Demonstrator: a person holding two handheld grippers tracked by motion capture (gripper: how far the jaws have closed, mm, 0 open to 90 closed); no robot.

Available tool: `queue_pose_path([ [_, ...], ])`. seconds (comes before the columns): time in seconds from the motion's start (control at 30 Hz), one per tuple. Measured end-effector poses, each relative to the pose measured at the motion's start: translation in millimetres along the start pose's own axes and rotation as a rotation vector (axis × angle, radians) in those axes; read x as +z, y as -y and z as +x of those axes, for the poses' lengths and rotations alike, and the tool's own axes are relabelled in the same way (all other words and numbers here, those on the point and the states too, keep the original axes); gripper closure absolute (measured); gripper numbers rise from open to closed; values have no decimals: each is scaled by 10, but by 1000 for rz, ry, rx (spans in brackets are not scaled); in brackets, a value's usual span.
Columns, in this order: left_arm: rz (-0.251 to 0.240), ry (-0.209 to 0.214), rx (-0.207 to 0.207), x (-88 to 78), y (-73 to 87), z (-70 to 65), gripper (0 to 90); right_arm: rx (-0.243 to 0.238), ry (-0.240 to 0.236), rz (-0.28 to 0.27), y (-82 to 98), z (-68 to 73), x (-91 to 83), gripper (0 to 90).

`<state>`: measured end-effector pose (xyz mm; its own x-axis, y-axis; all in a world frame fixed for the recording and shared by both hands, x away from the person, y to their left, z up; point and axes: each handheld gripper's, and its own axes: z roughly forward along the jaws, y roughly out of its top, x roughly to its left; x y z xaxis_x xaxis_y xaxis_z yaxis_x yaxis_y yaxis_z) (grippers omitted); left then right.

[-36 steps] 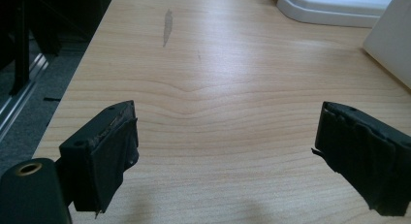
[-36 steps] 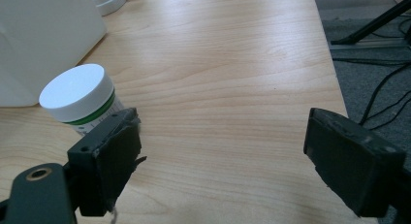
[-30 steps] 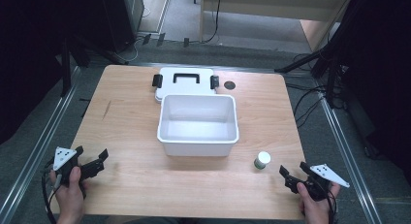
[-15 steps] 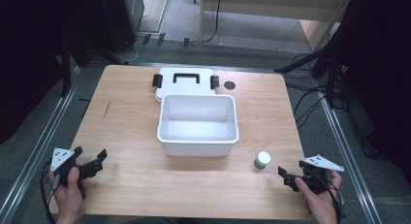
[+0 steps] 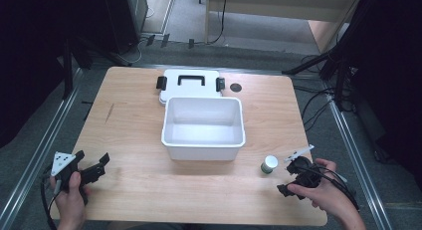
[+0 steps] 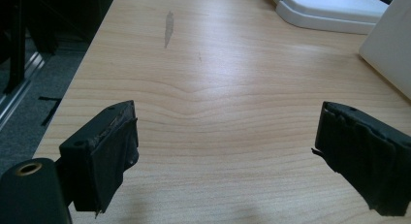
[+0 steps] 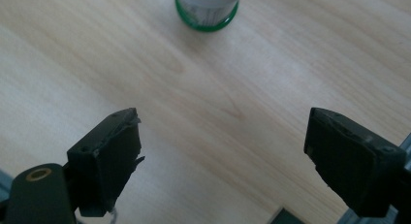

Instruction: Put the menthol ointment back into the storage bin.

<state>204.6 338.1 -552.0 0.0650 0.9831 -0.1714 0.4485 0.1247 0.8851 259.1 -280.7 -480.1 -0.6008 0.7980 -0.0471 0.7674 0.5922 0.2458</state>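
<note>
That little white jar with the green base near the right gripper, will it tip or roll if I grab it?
The jar stands upright and squat on the table, so it probably won't tip easily. Its round body would likely roll if knocked over. It looks small and probably light, well within the right gripper's open jaws.

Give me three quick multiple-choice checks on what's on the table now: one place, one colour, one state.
1. The small jar stands
A. inside the tub
B. on the table near the right gripper
C. on the lid

2. The handle on the lid is
A. black
B. red
C. yellow

3. The tub is
A. covered
B. full
C. open and empty

Answers:
1 B, the jar sits on bare wood just ahead of the right gripper.
2 A, the handle shows dark against the white lid.
3 C, the tub's bare white floor shows, and the lid lies behind it.
</note>
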Motion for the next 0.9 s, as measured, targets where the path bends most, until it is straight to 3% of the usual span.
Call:
queue_pose_path([
  [0.07, 0, 2, 0, -1, 0, 2, 87, -10, 2, 31, -35, 20, 1, 136],
  [0.1, 2, 4, 0, -3, -1, 4, 87, -10, 9, 81, -106, 34, -1, 137],
  [0.2, 1, 6, -1, -3, 0, 7, 87, -15, 27, 115, -218, 18, -23, 152],
  [0.43, 1, 4, 1, -1, 0, 3, 87, -11, 17, 123, -467, 32, -38, 260],
  [0.9, 0, 9, -2, -6, 1, 8, 87, 21, 2, 125, -837, 38, 113, 364],
])
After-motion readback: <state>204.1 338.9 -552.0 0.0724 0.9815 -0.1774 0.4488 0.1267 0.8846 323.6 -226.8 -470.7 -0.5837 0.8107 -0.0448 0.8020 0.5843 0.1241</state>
